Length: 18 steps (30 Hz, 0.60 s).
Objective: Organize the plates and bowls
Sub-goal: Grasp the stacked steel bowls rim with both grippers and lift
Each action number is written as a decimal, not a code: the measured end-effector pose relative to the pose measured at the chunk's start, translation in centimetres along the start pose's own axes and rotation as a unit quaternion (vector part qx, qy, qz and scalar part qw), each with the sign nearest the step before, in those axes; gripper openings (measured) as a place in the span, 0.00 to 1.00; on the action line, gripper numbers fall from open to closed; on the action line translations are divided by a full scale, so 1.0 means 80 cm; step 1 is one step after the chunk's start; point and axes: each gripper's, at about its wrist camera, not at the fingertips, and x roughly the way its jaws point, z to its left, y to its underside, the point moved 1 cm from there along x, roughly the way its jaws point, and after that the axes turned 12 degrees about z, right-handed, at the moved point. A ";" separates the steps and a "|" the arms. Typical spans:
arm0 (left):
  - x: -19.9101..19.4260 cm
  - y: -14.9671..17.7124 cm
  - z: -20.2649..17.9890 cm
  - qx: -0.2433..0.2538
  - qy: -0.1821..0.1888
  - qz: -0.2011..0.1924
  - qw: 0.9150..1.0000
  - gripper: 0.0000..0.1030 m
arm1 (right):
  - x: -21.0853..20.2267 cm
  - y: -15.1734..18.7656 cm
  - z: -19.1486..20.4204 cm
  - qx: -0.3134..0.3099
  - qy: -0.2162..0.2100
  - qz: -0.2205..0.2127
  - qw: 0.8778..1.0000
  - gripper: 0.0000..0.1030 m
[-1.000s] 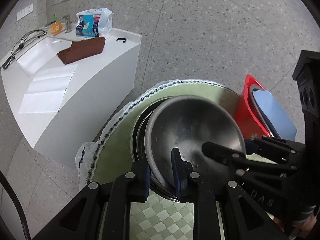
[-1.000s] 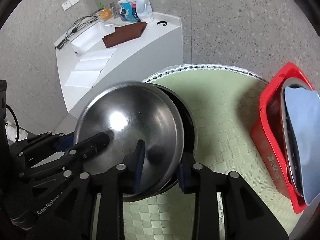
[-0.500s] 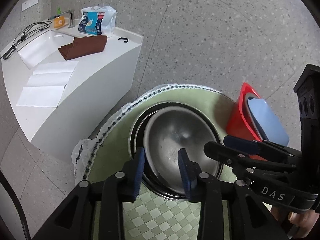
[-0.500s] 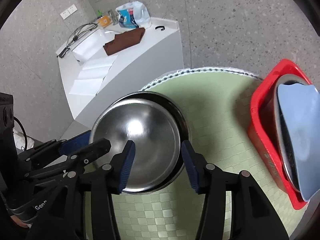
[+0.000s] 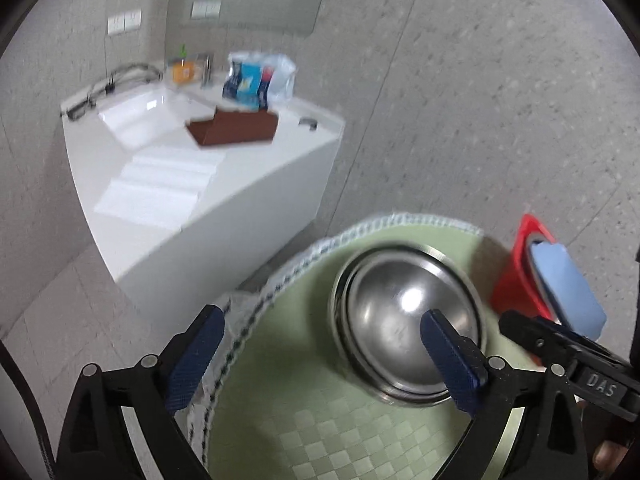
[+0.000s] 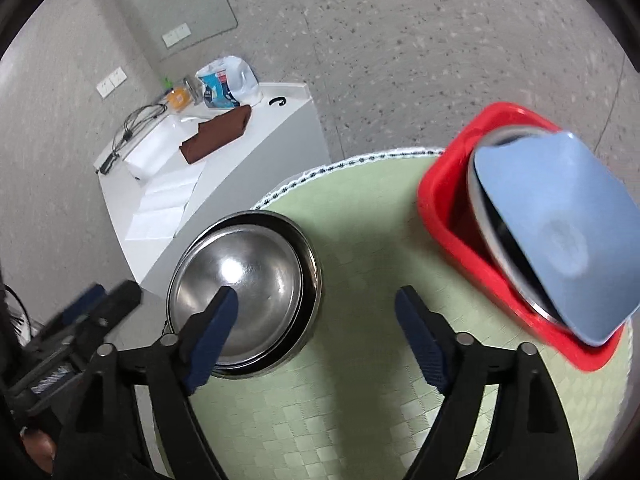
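A steel bowl (image 5: 404,320) sits nested in a stack of steel bowls on the round green table (image 5: 312,424); the same stack shows in the right wrist view (image 6: 248,292). My left gripper (image 5: 320,360) is open and empty, raised above the stack's left side. My right gripper (image 6: 316,336) is open and empty, above the table just right of the stack. A red bin (image 6: 472,264) at the table's right edge holds a steel plate (image 6: 480,204) and a blue plate (image 6: 556,224) standing on edge.
A white counter (image 6: 272,140) stands behind the table with a brown cloth (image 6: 216,140), a packet (image 6: 220,84) and cables. Grey speckled floor surrounds the table. The table's fringed edge (image 5: 248,304) is near my left fingers.
Both grippers let go of the steel bowl, opened wide and pulled back and up. The bowl now rests in the stack.
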 end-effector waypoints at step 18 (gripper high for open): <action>0.101 -0.041 -0.005 0.016 0.037 0.084 0.996 0.31 | 0.094 -0.009 0.001 0.016 -0.065 0.085 0.994 0.45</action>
